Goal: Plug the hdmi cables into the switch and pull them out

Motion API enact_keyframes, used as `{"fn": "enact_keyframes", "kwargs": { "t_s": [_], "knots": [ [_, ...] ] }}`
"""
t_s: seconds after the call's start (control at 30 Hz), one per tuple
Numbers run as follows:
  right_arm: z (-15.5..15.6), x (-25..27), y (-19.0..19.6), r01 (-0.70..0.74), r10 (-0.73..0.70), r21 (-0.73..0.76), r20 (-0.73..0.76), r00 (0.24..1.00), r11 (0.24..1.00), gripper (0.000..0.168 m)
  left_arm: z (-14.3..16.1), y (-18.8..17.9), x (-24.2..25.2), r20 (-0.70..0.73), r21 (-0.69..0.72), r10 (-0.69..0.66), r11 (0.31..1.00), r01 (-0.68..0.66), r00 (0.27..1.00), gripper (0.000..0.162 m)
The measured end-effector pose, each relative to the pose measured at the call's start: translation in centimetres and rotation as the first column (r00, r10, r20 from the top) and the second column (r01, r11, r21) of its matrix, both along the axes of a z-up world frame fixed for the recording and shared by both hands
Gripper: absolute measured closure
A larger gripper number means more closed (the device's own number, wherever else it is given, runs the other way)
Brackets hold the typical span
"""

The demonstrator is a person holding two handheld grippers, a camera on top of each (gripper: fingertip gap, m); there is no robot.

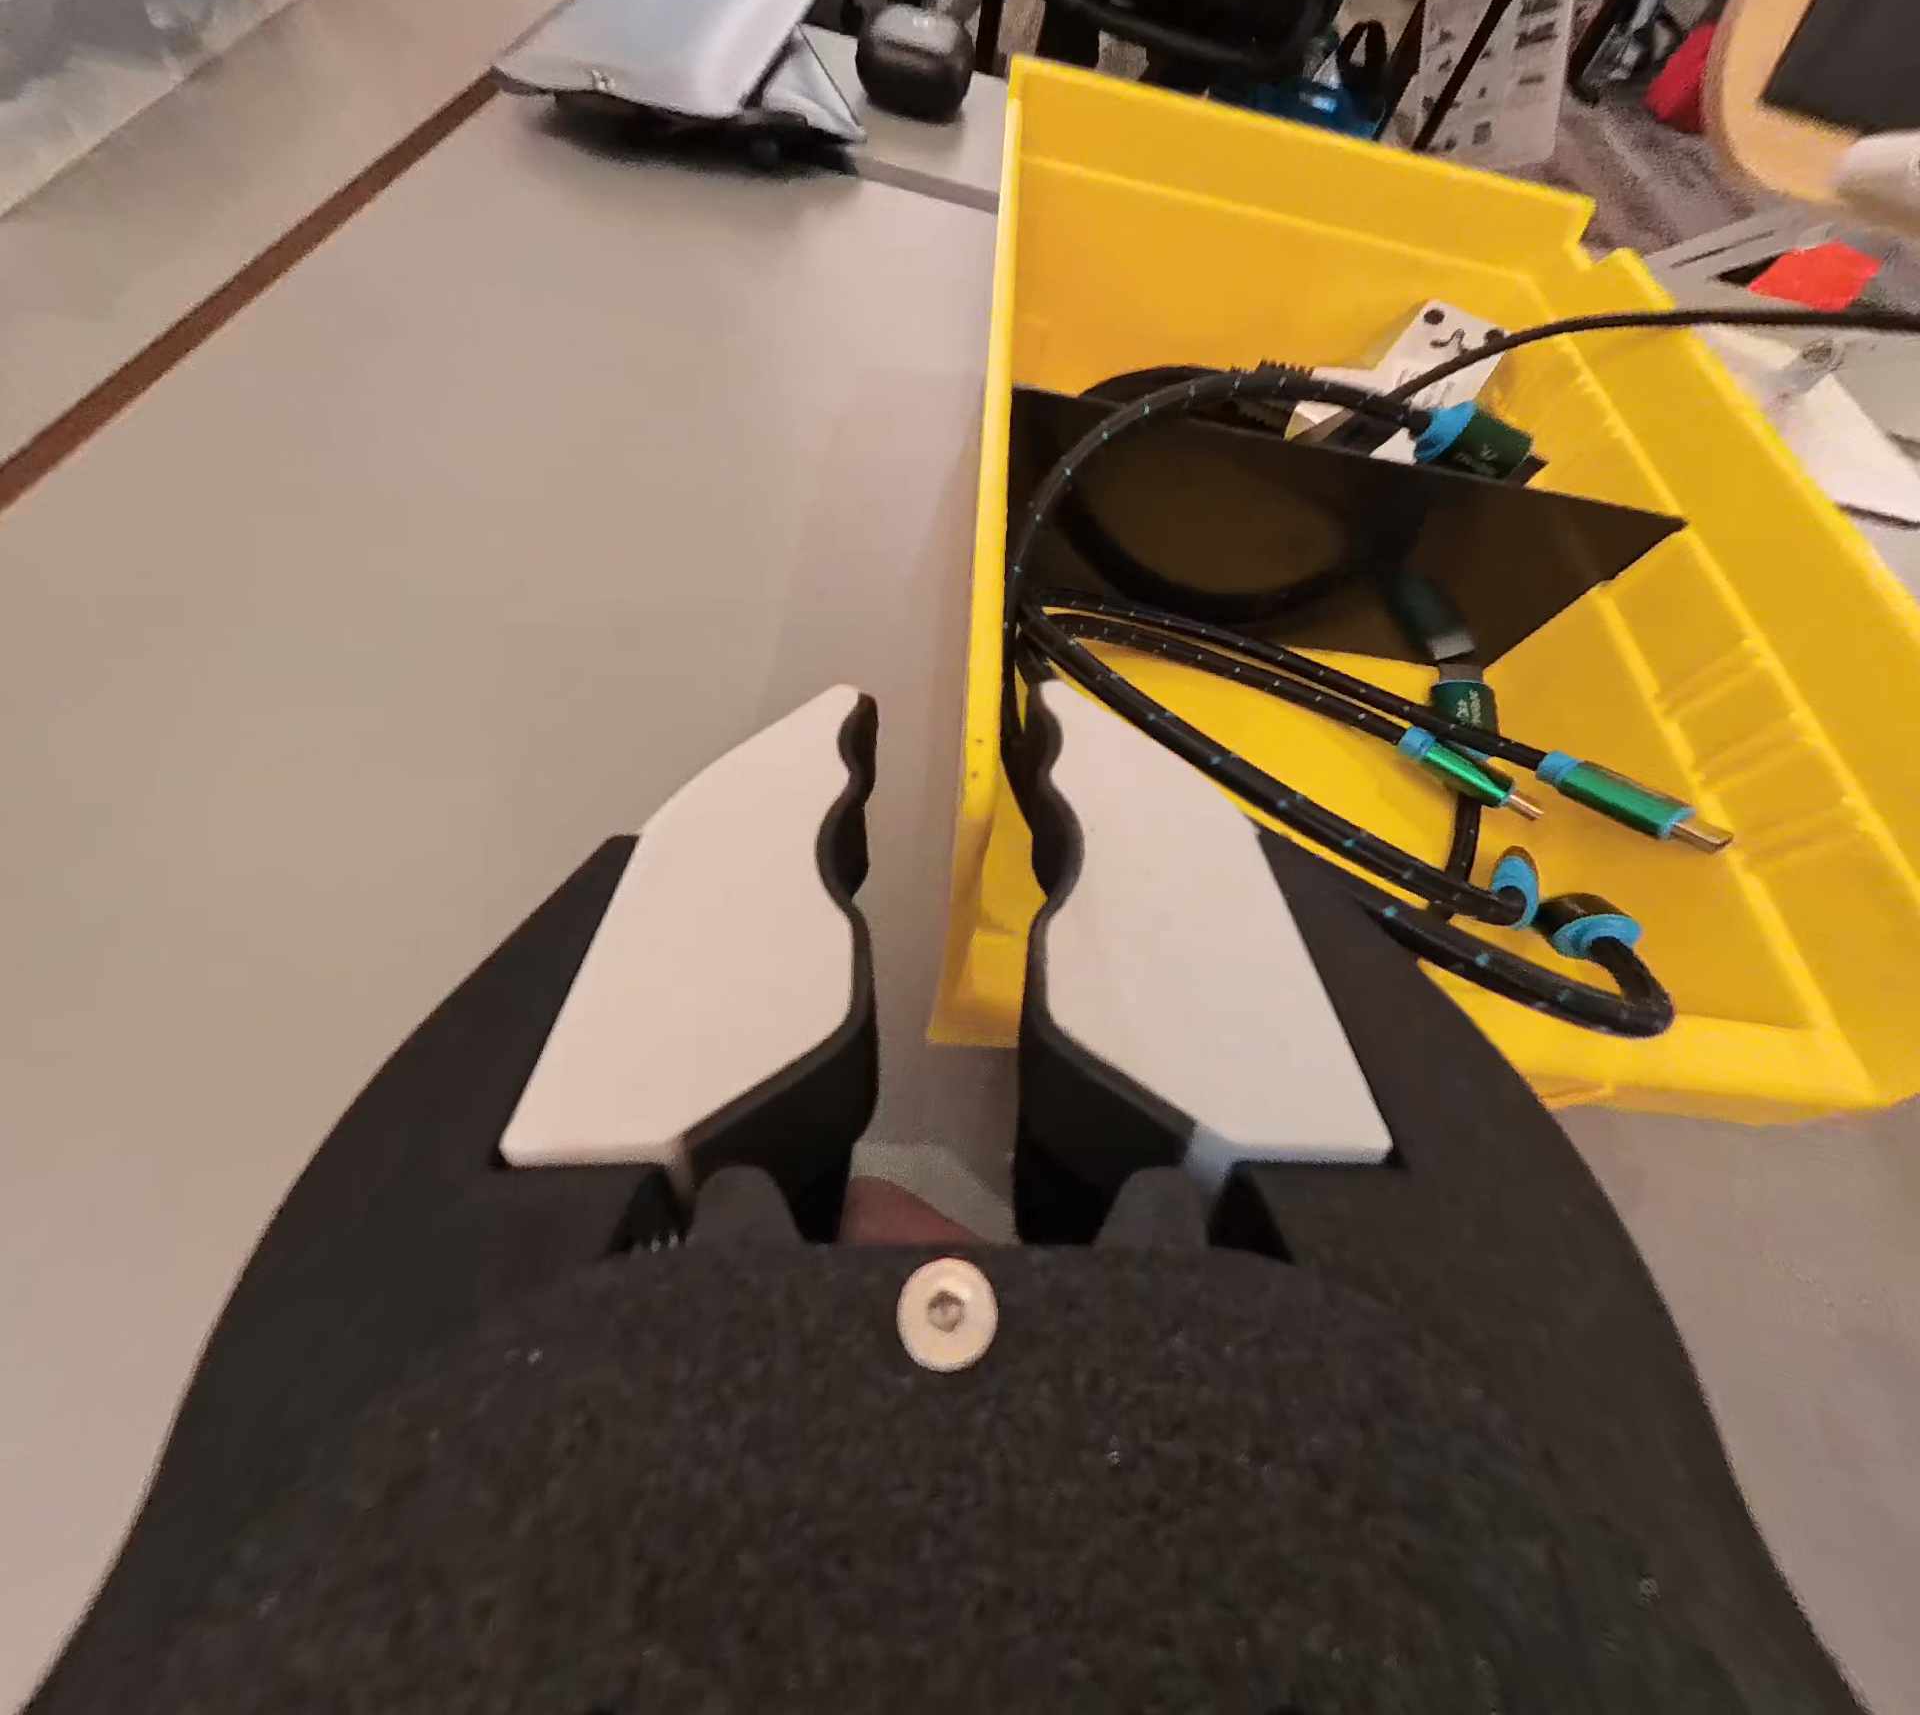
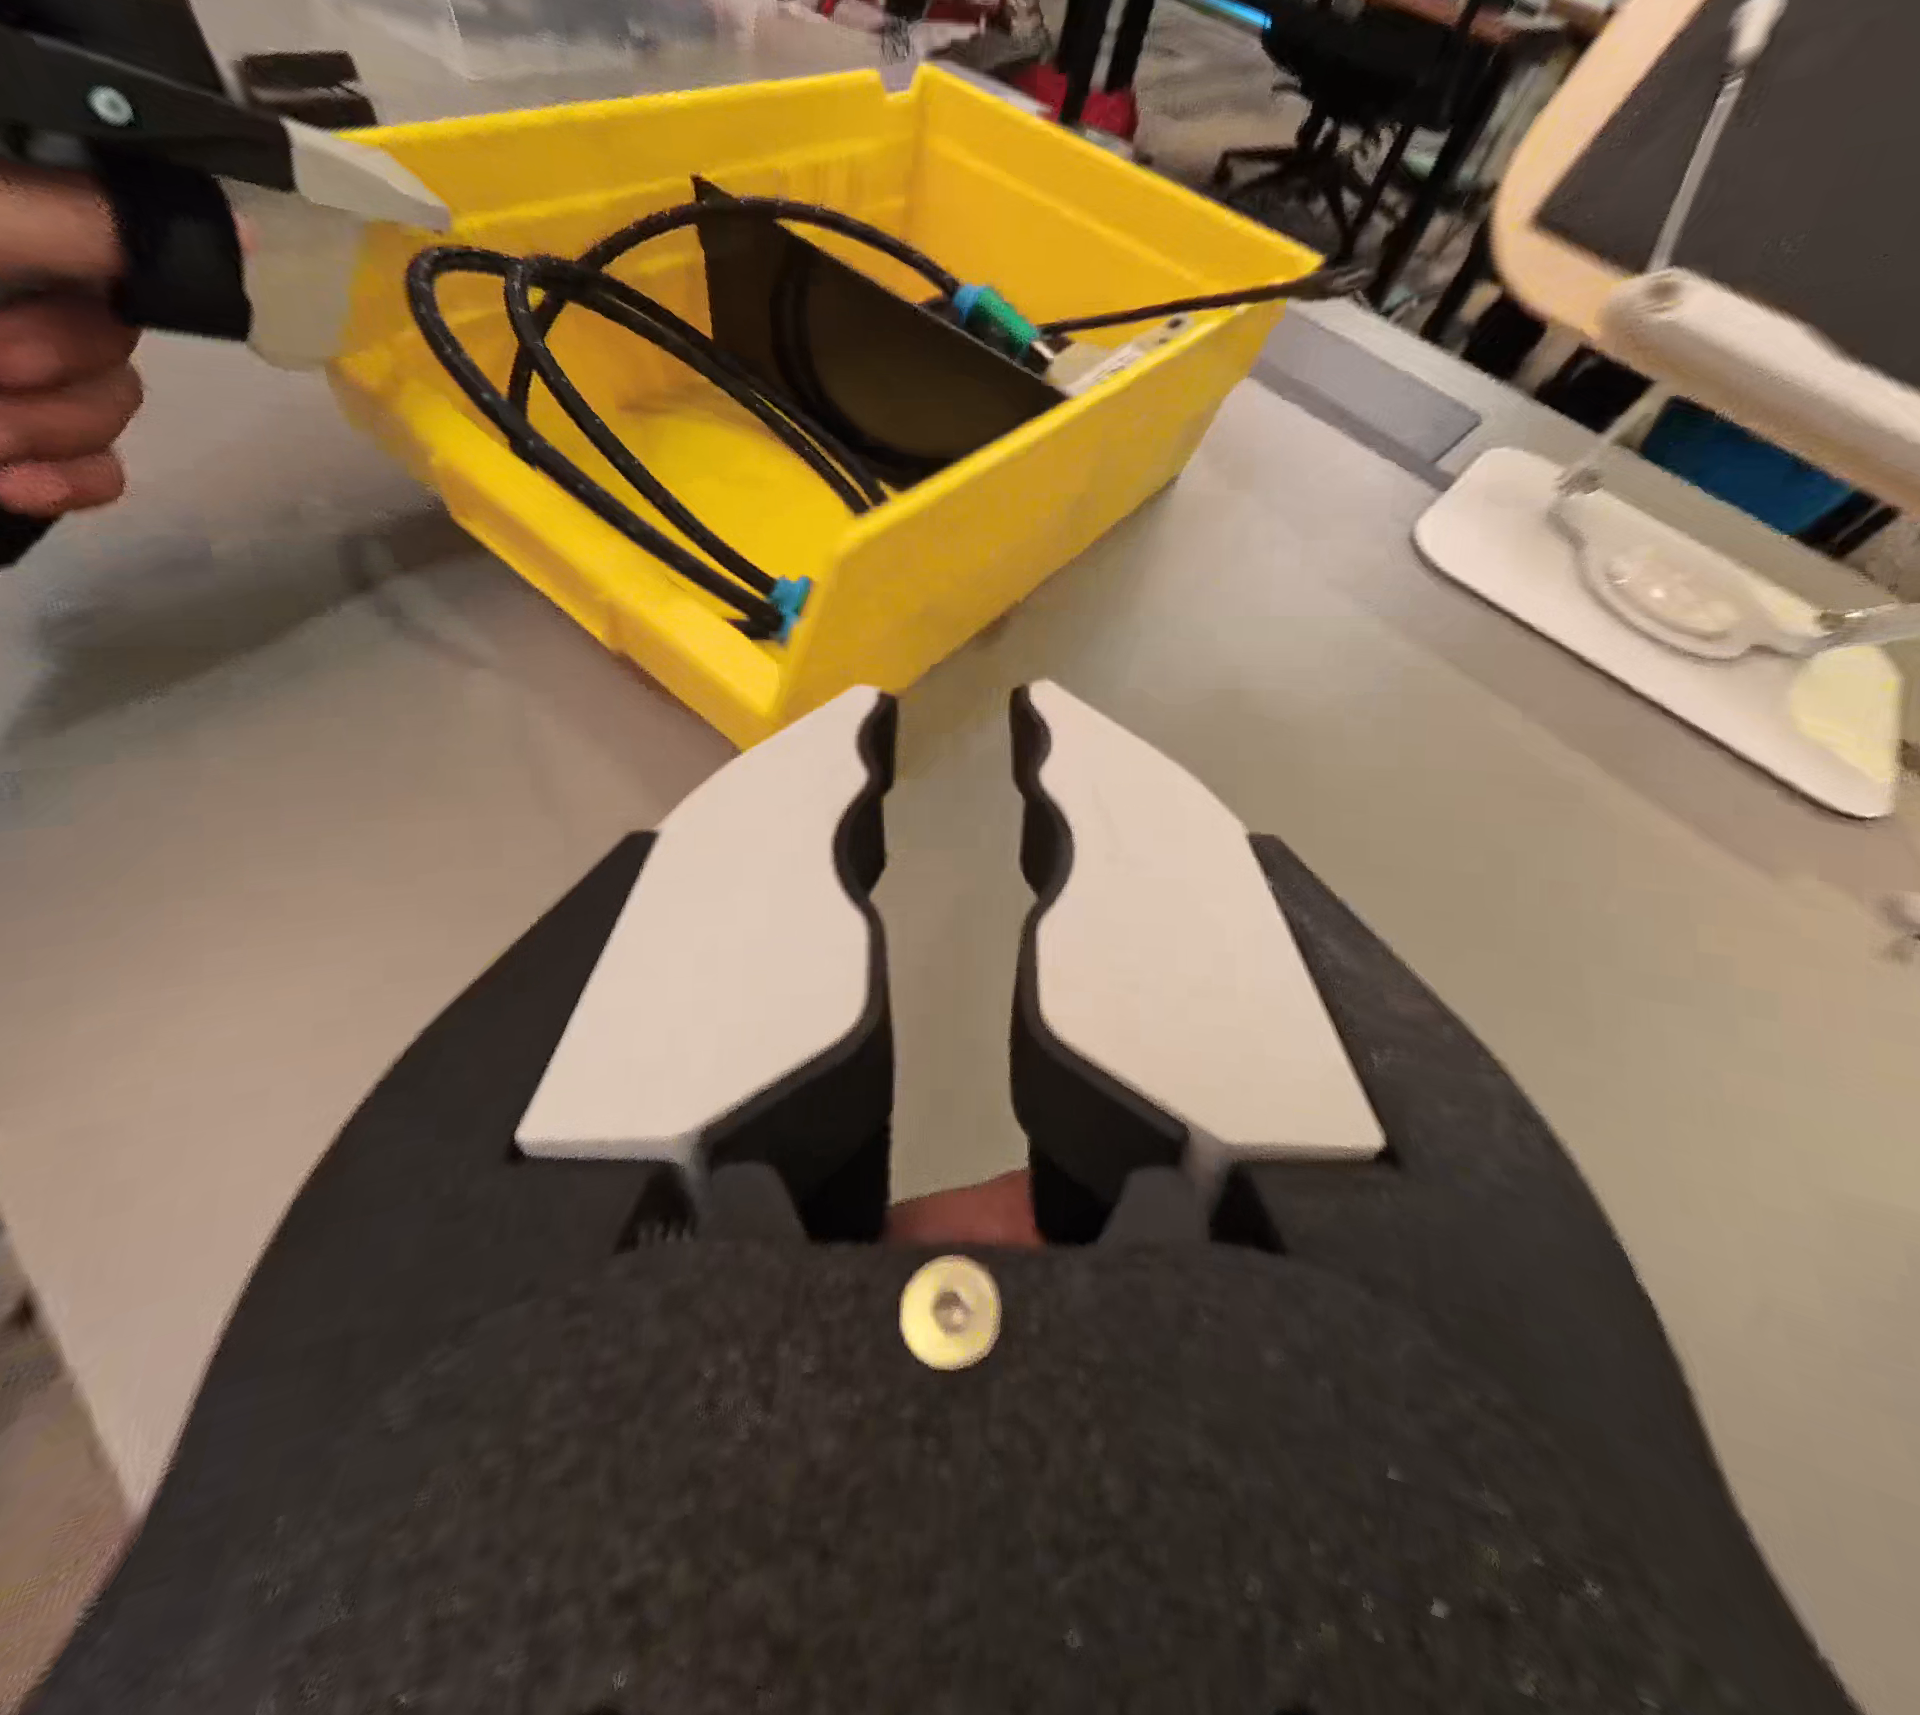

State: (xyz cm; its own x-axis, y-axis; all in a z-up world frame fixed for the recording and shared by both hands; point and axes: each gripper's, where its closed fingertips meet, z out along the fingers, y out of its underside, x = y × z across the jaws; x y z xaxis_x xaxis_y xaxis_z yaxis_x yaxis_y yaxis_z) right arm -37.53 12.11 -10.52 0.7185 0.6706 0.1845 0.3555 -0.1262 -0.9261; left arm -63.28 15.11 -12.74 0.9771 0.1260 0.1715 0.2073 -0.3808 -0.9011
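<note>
Hovered with both grippers empty, fingers apart, left gripper (image 1: 951, 709) nearer the loose plugs (image 1: 1621, 808) lying rightward in the bin (image 1: 1195, 231).

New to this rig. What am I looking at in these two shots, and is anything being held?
No robot arm: a person holds a hand-operated two-finger gripper in each hand, each with a camera looking along its grey fingers. One picture is from the left gripper, the other from the right gripper, which also shows the left one beside the bin. On the grey table sits a yellow plastic bin with a black divider. Inside lie black braided HDMI cables with green plugs and a small silver switch box. Both grippers are open and empty.
</note>
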Motion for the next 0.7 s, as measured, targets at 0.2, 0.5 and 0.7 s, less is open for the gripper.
{"fn": "enact_keyframes", "kwargs": {
  "t_s": [0.2, 0.5, 0.7],
  "knots": [
    [-0.7, 13.8, -2.6, -0.024, 0.021, -0.092, -0.028, 0.999, 0.996, 0.136, 2.7, -2.1, -0.7, -0.066, 0.108, 0.107, 0.989, -0.100, 0.992, 0.135],
    [0.2, 39.0, -2.8, 0.432, -0.462, -0.171, -0.429, 0.776, 0.885, 0.136, 3.2, -5.6, 8.4, -0.142, 0.179, 0.035, 0.984, -0.009, 0.989, 0.136],
    [-1.4, 46.3, -0.1, 0.594, -0.628, -0.212, -0.350, 0.695, 0.776, 0.136, 2.5, -5.0, 13.4, -0.304, 0.150, -0.147, 0.968, 0.199, 0.941, 0.133]
  ]
}}
